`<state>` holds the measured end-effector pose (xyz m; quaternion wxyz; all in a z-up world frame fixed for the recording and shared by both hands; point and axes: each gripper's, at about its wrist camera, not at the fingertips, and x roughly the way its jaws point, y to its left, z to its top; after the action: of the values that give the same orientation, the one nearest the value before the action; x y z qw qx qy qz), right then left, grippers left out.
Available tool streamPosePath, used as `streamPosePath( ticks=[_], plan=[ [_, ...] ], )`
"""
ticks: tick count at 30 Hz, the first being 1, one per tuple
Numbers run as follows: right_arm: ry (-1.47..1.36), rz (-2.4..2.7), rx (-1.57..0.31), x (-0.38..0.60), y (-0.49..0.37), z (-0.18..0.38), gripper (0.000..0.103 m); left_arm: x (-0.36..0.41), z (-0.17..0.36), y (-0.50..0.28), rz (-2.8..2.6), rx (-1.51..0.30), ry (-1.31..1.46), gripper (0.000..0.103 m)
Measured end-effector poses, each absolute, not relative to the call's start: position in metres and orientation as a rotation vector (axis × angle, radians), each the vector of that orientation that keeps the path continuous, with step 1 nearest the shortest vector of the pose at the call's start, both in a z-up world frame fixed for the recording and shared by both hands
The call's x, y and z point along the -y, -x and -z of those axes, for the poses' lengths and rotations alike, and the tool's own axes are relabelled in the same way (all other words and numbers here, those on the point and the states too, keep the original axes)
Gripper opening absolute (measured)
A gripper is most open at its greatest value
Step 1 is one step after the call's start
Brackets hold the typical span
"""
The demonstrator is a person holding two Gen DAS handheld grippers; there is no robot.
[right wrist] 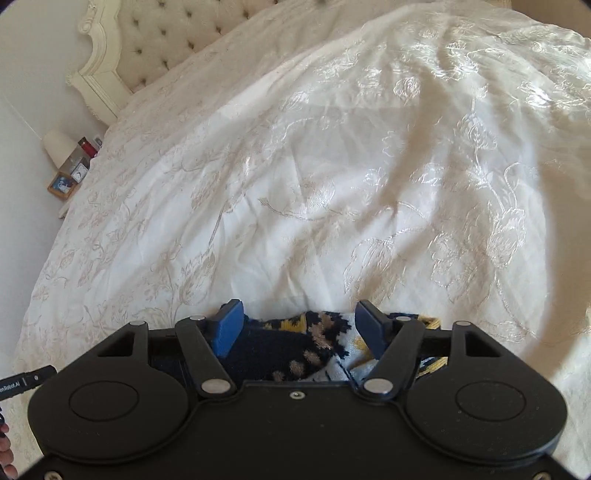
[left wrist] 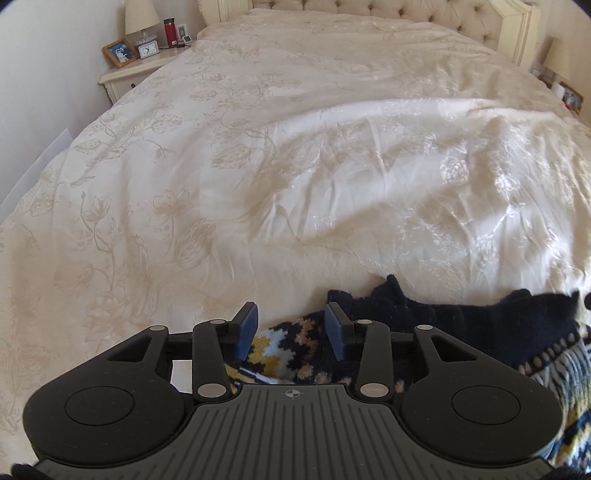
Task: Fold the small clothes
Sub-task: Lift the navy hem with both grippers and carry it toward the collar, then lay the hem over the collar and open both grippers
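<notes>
A small knitted garment [left wrist: 461,328], dark navy with yellow, white and tan patterning, lies on the cream bedspread near the bed's front edge. In the left wrist view my left gripper [left wrist: 291,328] stands open, its blue pads either side of the garment's patterned left end. The right wrist view shows the same garment [right wrist: 306,343] under my right gripper [right wrist: 301,328], which is open and wide, with navy and patterned knit between the pads. Most of the garment is hidden beneath both gripper bodies.
The cream floral bedspread [left wrist: 295,147] fills both views, rumpled at the right. A tufted headboard [left wrist: 369,7] stands at the far end. A nightstand [left wrist: 136,70] at the left carries a lamp, clock, photo frame and red bottle. A hand [right wrist: 5,454] shows at the lower left edge.
</notes>
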<state>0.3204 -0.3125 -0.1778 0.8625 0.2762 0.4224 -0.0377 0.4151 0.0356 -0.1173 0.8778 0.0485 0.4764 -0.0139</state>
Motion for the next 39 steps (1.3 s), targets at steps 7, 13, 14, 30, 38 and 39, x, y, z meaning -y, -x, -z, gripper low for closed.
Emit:
streamPosePath(
  ticks=[7,13,14,30,38,39],
  plan=[
    [-0.424,-0.018,-0.907,0.289,-0.308,0.155,0.071,-0.009,0.115,-0.388,0.036,-1.078,-0.209,0.042],
    [-0.304,-0.092,-0.959,0.256,-0.279,0.154,0.071,0.005,0.125,-0.353,0.065,-1.138,-0.25,0.043],
    [-0.296,-0.101,-0.969,0.252,-0.274,0.155,0.071,0.005,0.127,-0.349,0.072,-1.147,-0.243,0.043],
    [-0.119,-0.145,-1.116,0.22,-0.242,0.192,0.07,-0.021,0.178,-0.322,0.012,-1.295,-0.192,0.043],
    [-0.075,-0.125,-1.146,0.228,-0.247,0.204,0.07,-0.038,0.193,-0.329,0.023,-1.31,-0.115,0.047],
    [-0.071,-0.124,-1.148,0.227,-0.248,0.204,0.071,-0.037,0.194,-0.33,0.022,-1.31,-0.12,0.048]
  ],
)
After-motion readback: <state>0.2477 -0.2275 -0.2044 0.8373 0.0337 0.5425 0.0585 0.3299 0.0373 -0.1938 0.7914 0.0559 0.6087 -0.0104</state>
